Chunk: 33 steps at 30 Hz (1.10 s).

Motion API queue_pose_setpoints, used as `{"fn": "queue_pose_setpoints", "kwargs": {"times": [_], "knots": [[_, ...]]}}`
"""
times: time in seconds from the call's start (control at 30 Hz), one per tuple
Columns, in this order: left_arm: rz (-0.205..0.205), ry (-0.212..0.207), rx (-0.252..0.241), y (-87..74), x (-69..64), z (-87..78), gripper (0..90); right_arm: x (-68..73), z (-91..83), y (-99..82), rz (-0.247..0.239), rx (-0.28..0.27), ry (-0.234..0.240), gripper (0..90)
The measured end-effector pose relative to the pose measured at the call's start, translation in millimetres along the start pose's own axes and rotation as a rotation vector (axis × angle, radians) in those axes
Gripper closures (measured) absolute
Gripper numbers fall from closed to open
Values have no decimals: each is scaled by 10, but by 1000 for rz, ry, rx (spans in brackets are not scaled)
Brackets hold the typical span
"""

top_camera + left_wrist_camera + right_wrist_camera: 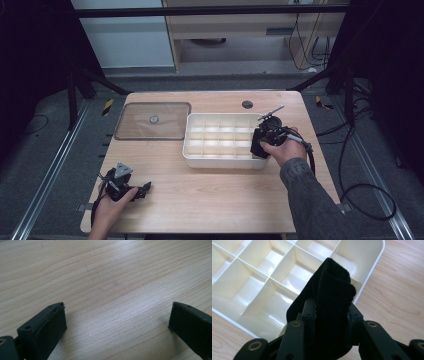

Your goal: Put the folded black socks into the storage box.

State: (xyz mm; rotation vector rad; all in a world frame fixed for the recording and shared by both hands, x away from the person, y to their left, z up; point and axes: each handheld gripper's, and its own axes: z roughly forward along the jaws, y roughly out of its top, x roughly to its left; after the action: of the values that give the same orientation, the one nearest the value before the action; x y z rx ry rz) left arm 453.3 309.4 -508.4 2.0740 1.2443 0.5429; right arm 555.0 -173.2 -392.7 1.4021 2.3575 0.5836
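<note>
Bulging black folded knit cloth (329, 297), ribbed

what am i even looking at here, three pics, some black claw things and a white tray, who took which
A person sits at a wooden table and holds a hand-worked two-jaw gripper in each hand. The wide picture comes from a fixed camera above the table. The other two come from small cameras riding on the grippers, looking along their black jaws.

On the table sit a white divided tray and, beside it, a clear flat lid.

The left gripper rests low near the table's front edge, jaws wide apart with nothing between them.

The right gripper is closed on a folded black cloth, held over the tray's end compartments by its right edge.
</note>
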Motion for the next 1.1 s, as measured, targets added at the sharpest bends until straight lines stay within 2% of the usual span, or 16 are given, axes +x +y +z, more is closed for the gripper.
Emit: {"fn": "queue_pose_setpoints", "kwargs": {"times": [0.4,0.63,1.1], "knots": [[-1,0,-1,0,-1,0,4,80,51,-12,-41,27,-42,681],[-4,0,-3,0,-3,2,3,145,112,-25,-44,49,-42,684],[-3,0,-3,0,-3,2,3,154,180,-96,-30,48,-38,691]]}}
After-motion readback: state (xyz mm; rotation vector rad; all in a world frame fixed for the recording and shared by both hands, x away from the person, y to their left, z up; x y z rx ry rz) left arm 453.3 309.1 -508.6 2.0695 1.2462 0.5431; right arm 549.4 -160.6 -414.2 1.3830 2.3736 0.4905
